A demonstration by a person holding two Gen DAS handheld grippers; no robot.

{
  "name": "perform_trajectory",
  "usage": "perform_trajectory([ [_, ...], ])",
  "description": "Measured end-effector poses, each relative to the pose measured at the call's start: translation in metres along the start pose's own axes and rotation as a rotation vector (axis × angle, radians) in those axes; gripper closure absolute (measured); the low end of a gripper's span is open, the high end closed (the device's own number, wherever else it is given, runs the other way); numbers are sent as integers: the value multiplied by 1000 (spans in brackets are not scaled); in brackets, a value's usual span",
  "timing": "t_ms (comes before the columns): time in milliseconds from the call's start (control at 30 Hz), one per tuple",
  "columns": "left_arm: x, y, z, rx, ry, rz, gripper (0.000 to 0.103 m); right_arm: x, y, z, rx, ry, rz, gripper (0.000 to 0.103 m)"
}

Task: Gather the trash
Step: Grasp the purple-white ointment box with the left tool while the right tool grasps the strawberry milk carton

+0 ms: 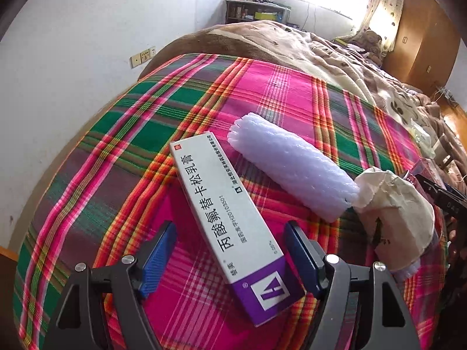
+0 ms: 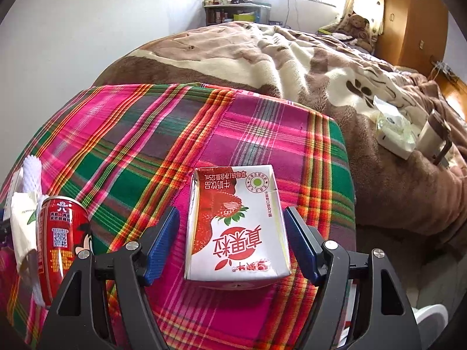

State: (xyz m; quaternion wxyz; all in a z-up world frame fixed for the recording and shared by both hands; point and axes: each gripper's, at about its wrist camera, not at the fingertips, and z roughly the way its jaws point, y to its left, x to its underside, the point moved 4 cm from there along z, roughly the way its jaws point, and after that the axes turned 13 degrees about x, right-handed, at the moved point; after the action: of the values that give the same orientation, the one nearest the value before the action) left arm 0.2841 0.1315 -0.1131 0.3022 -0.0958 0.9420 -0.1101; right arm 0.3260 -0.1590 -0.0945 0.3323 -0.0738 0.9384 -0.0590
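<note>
Left wrist view: the left gripper (image 1: 230, 259) is seen with its blue pads apart and clear of the long white-and-purple cardboard ointment box (image 1: 230, 221), which lies flat on the pink-and-green plaid cloth (image 1: 146, 122). The purple end of the box sits between the jaws at lower centre; its long axis runs away toward the upper left, slightly skewed to the jaw line. A white foam net sleeve (image 1: 292, 169) lies just beside it to the right, and a crumpled pale paper wrapper (image 1: 402, 204) is seen at the right edge, its far side cut off and unclear.

Right wrist view: the right gripper (image 2: 232, 245) also stands open, with the white strawberry-print milk carton (image 2: 236, 224) between the pads, apparently untouched. A red drink can (image 2: 64, 239) lies at lower left.

Each item is nearest its own gripper; a straight closing is judged sufficient.
</note>
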Motion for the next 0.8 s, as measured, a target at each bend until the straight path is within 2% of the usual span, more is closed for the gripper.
perform_trajectory([
  [67,-2,0,2,-11,-4,2,28,1,0,2,12,7,9,30],
  [133,-3,1,4,-19,-10,9,30,1,-1,2,12,7,17,41],
  [167,-3,2,3,-24,-13,3,35,1,-1,0,13,4,19,46],
  [200,-4,2,2,-25,-19,1,39,2,-1,0,15,2,24,46],
  [233,-5,2,0,-18,-28,1,49,2,-1,0,12,3,27,46],
  [367,-5,4,-2,1,-38,-10,61,6,2,-6,2,-1,29,46],
  [467,-3,3,-9,13,-48,-8,65,9,2,-14,11,-24,32,46],
  [800,9,-10,-33,55,-92,19,65,22,-7,-46,1,-77,97,46],
])
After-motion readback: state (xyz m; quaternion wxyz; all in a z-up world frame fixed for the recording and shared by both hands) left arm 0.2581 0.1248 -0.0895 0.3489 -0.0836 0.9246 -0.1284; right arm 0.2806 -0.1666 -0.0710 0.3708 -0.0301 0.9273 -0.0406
